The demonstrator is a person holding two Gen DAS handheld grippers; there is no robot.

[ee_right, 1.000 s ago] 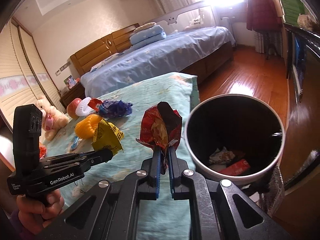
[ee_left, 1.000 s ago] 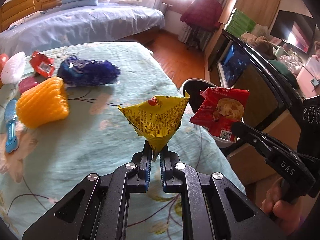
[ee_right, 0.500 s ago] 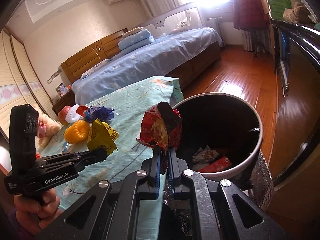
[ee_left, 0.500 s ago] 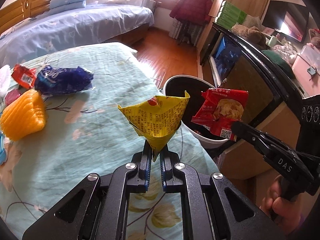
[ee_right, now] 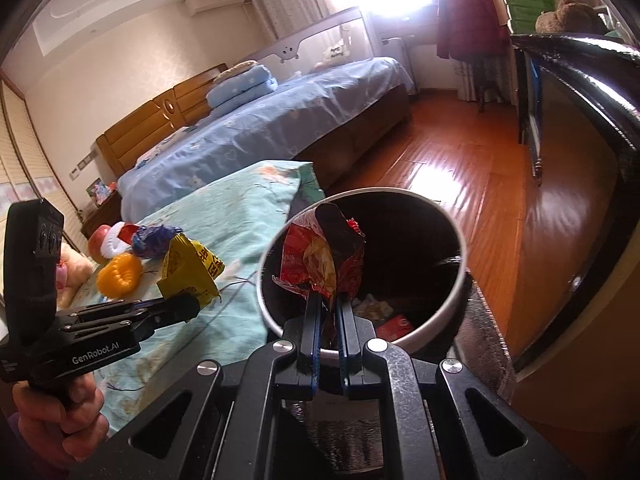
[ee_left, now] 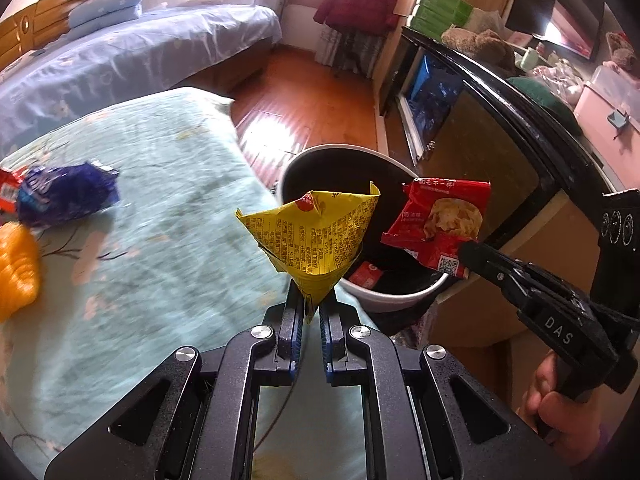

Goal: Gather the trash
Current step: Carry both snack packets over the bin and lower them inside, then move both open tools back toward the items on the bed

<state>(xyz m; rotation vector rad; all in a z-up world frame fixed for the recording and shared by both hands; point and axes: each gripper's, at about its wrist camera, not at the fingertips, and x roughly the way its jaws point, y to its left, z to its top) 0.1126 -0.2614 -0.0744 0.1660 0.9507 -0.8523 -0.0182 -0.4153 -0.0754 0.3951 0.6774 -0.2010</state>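
My left gripper (ee_left: 309, 304) pinches a yellow wrapper (ee_left: 316, 236); at its two o'clock, my right gripper (ee_right: 329, 306) clamps a red wrapper (ee_right: 324, 258) above the bin (ee_right: 456, 300).

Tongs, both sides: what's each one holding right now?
Left tongs: shut on the yellow wrapper.
Right tongs: shut on the red wrapper.

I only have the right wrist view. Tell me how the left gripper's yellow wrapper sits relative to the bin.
Observer: From the left wrist view, the yellow wrapper is pinched at its bottom tip by the left gripper, in front of the near rim of the bin.
Operator: Report what lies under the red wrapper.
Observer: The red wrapper, shut in the right gripper, hangs over the bin's opening; a red packet lies inside.
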